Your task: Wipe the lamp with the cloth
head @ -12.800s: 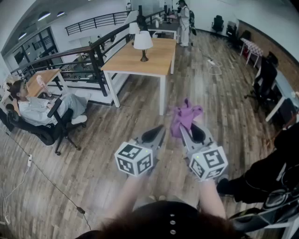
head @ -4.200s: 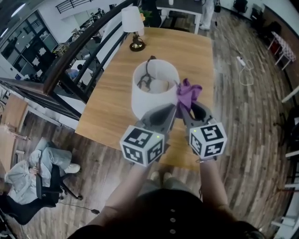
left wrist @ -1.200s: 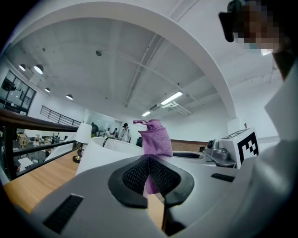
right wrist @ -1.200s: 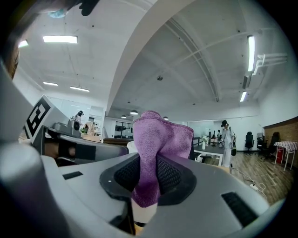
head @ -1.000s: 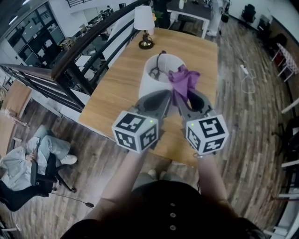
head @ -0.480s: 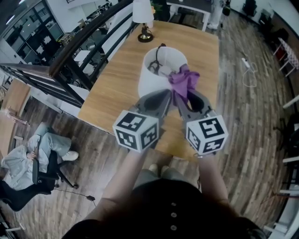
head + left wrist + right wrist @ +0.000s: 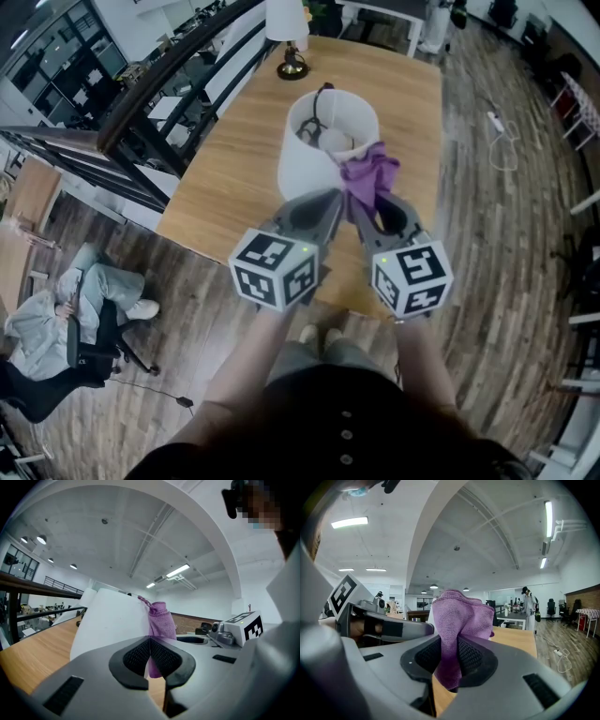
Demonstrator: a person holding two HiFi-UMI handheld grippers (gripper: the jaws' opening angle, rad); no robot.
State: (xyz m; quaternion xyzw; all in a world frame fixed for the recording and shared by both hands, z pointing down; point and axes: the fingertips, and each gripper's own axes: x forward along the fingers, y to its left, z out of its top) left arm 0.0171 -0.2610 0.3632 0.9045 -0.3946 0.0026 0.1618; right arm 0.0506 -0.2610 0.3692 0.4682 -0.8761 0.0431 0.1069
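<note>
A white drum lampshade (image 7: 317, 148) stands on the wooden table (image 7: 234, 169), its bulb and wire frame showing from above. My right gripper (image 7: 364, 208) is shut on a purple cloth (image 7: 369, 174), which presses against the near right side of the shade just below its rim. In the right gripper view the cloth (image 7: 459, 616) bunches up out of the jaws of that gripper (image 7: 449, 667). My left gripper (image 7: 328, 201) is shut and holds nothing, close beside the right one at the shade's near wall. The left gripper view looks past the left gripper (image 7: 150, 644) at the shade (image 7: 110, 625) and cloth (image 7: 161, 618).
A second small lamp (image 7: 287, 28) stands at the table's far end. A black railing (image 7: 155, 89) runs along the left. A person sits in a chair (image 7: 52, 328) on the floor below left. A cable (image 7: 499, 141) lies on the floor at right.
The cloth has slid from over the shade's rim down onto its near right side. Both grippers have moved slightly right and down with it.
</note>
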